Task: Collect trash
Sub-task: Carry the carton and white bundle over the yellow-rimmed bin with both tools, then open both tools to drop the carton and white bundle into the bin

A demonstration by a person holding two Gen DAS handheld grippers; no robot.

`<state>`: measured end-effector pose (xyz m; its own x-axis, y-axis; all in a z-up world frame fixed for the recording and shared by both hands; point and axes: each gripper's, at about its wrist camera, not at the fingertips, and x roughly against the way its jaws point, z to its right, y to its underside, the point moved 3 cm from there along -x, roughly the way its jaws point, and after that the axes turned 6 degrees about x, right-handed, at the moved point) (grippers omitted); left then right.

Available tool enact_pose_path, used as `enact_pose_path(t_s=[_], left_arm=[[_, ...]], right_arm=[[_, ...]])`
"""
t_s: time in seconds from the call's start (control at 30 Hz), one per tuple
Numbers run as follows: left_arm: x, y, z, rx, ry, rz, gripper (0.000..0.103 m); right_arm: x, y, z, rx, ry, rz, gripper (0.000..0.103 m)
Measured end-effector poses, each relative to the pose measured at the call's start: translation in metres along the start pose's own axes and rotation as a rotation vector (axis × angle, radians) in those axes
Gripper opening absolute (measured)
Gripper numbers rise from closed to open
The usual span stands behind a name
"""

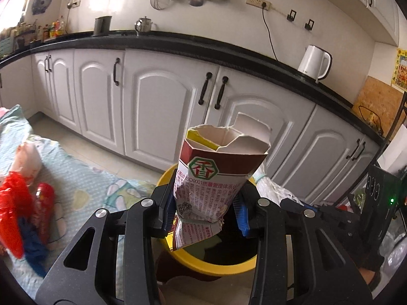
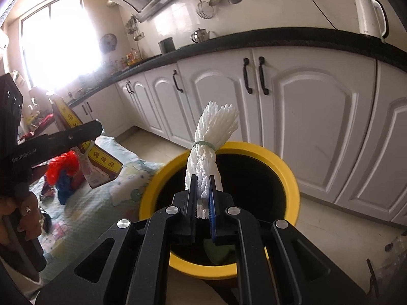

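My left gripper [image 1: 203, 209] is shut on a torn paper carton [image 1: 213, 175] with red and white print and a green logo, held upright over the yellow-rimmed trash bin [image 1: 216, 270]. In the right wrist view my right gripper [image 2: 203, 198] is shut on a white foam net bundle [image 2: 211, 139] tied with a pale green band, above the same yellow bin [image 2: 290, 178] with its dark inside. The left gripper's arm [image 2: 58, 137] and the carton [image 2: 99, 167] show at that view's left. The foam net [image 1: 269, 188] and right gripper [image 1: 313, 207] appear at the right of the left wrist view.
A light patterned cloth [image 1: 84, 178] on the floor carries red plastic scraps [image 1: 15, 208] and blue scraps [image 2: 63, 185]. White cabinets [image 1: 157, 106] under a black counter [image 1: 178, 43] stand behind the bin. A white kettle [image 1: 314, 62] sits on the counter. A hand [image 2: 23, 216] holds the left tool.
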<state>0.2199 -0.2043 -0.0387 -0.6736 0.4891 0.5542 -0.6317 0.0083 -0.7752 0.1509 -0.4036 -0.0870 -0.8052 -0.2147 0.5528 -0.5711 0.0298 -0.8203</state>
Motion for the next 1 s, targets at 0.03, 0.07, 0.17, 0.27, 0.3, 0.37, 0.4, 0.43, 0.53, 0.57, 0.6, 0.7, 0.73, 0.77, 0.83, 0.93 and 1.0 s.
enact_pose_path(t_s=[0.03,0.07,0.17,0.27,0.3,0.37,0.4,0.43,0.53,0.57,0.6,0.7,0.73,0.77,0.83,0.93,1.0], left_arm=[[-0.004,0.000,0.001,-0.003,0.001,-0.006,0.031],[-0.009,0.001,0.002,-0.005,0.003,-0.017,0.031],[-0.020,0.003,0.004,-0.011,0.005,-0.040,0.031],[-0.030,0.006,0.006,-0.014,0.010,-0.062,0.031],[-0.033,0.007,0.006,-0.015,0.012,-0.069,0.031],[-0.041,0.009,0.007,-0.015,0.018,-0.088,0.031],[-0.044,0.010,0.008,-0.015,0.019,-0.096,0.031],[-0.048,0.011,0.008,-0.015,0.020,-0.102,0.031],[-0.058,0.014,0.009,-0.013,0.027,-0.125,0.031],[-0.062,0.015,0.009,-0.012,0.029,-0.131,0.031],[-0.065,0.016,0.009,-0.010,0.030,-0.137,0.031],[-0.072,0.018,0.009,0.003,0.034,-0.155,0.031],[-0.074,0.019,0.009,0.006,0.035,-0.161,0.031],[-0.076,0.019,0.008,0.008,0.032,-0.166,0.031],[-0.077,0.020,0.005,0.022,0.008,-0.170,0.051],[-0.073,0.018,-0.003,0.053,-0.001,-0.164,0.069],[-0.069,0.017,-0.006,0.061,-0.016,-0.156,0.073]], right_arm=[[-0.002,0.003,0.003,-0.007,0.003,-0.010,0.008],[-0.004,0.005,0.005,-0.010,0.006,-0.016,0.008],[-0.009,0.013,0.012,-0.019,0.012,-0.036,0.008],[-0.013,0.017,0.017,-0.029,0.014,-0.052,0.008],[-0.014,0.019,0.018,-0.032,0.016,-0.056,0.008],[-0.016,0.022,0.021,-0.038,0.019,-0.066,0.008],[-0.017,0.023,0.022,-0.042,0.020,-0.069,0.008],[-0.018,0.024,0.024,-0.048,0.022,-0.075,0.008],[-0.020,0.026,0.026,-0.056,0.023,-0.084,0.008],[-0.021,0.027,0.027,-0.060,0.023,-0.085,0.008],[-0.021,0.027,0.028,-0.062,0.022,-0.087,0.008],[-0.022,0.029,0.029,-0.066,0.017,-0.091,0.008],[-0.022,0.029,0.030,-0.067,0.017,-0.091,0.008],[-0.022,0.029,0.030,-0.070,0.021,-0.091,0.009],[-0.023,0.029,0.032,-0.080,0.018,-0.093,0.012],[-0.019,0.029,0.037,-0.088,0.054,-0.080,0.038],[-0.017,0.028,0.041,-0.112,0.056,-0.072,0.042]])
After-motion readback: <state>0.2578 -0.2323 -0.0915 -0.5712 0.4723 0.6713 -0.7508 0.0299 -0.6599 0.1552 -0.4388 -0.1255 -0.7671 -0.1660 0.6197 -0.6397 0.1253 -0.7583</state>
